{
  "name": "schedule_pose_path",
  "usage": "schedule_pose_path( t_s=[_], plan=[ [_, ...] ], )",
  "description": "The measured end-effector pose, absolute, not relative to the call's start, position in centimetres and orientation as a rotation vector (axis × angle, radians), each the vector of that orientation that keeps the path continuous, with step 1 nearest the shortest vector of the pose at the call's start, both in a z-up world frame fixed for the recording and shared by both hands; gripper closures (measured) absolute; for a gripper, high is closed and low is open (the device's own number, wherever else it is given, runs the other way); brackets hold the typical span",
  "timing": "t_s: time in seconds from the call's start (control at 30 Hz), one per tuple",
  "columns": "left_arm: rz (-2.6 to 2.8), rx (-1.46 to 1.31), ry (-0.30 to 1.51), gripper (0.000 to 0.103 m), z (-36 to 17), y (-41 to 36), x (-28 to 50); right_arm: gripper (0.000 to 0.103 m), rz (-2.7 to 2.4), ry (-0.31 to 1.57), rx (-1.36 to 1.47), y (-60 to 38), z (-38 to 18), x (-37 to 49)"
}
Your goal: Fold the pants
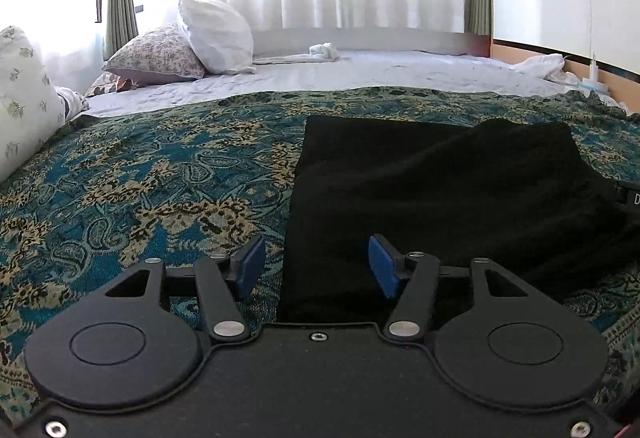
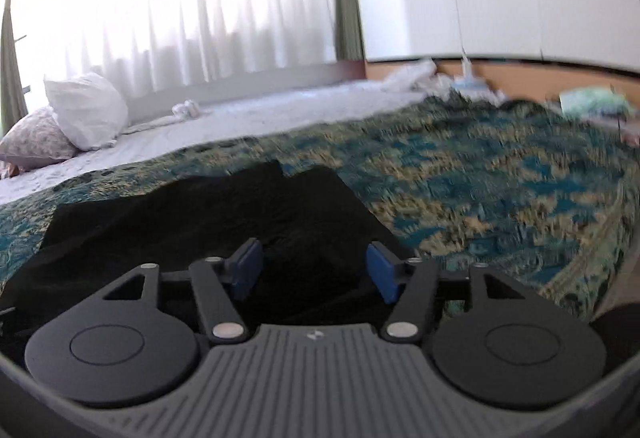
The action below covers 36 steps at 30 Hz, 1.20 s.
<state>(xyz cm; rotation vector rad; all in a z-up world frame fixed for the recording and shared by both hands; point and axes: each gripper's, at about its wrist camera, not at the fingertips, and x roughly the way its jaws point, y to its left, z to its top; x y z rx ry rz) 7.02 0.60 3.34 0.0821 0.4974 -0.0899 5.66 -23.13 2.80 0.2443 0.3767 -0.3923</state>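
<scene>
Black pants lie folded in a rumpled block on a teal and gold patterned bedspread. My left gripper is open and empty, low over the near left edge of the pants; that edge runs between its blue pads. In the right wrist view the pants lie left of centre, with the bedspread to the right. My right gripper is open and empty over the near right part of the pants. That view is blurred.
Pillows lean at the bed's far left on a white sheet. A floral pillow sits at the left edge. A white cloth lies by the curtained window. Crumpled fabric lies along the right wall.
</scene>
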Motion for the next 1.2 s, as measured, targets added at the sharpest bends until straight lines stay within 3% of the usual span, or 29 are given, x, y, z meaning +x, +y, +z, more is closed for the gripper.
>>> schedule_pose_path(
  t_s=[0.23,0.33,0.37,0.4,0.5,0.7,0.93,1.2],
  plan=[
    [-0.092,0.069,0.496,0.047,3.1,0.7,6.9,0.019,-0.290,0.501,0.371,-24.9,2.0,8.0],
    [-0.089,0.058,0.498,0.047,3.0,0.7,6.9,0.030,-0.271,0.514,0.419,-25.5,2.2,9.1],
    [-0.088,0.056,0.499,0.047,3.0,0.7,6.9,0.040,-0.268,0.516,0.422,-25.6,2.2,9.3],
    [-0.089,0.055,0.499,0.047,3.0,0.7,6.9,0.044,-0.247,0.518,0.428,-25.8,2.2,9.5],
    [-0.088,0.053,0.500,0.047,3.1,0.7,6.8,0.049,-0.214,0.516,0.462,-26.1,2.4,8.9],
    [-0.094,0.032,0.503,0.046,2.9,0.9,6.8,0.039,-0.184,0.483,0.626,-27.8,1.8,8.4],
    [-0.093,-0.028,0.524,0.043,2.9,1.7,7.1,0.039,-0.268,0.533,0.553,-25.5,3.5,8.1],
    [-0.084,-0.050,0.531,0.041,2.6,1.7,7.5,0.039,-0.153,0.518,0.665,-24.8,2.9,6.4]
  ],
)
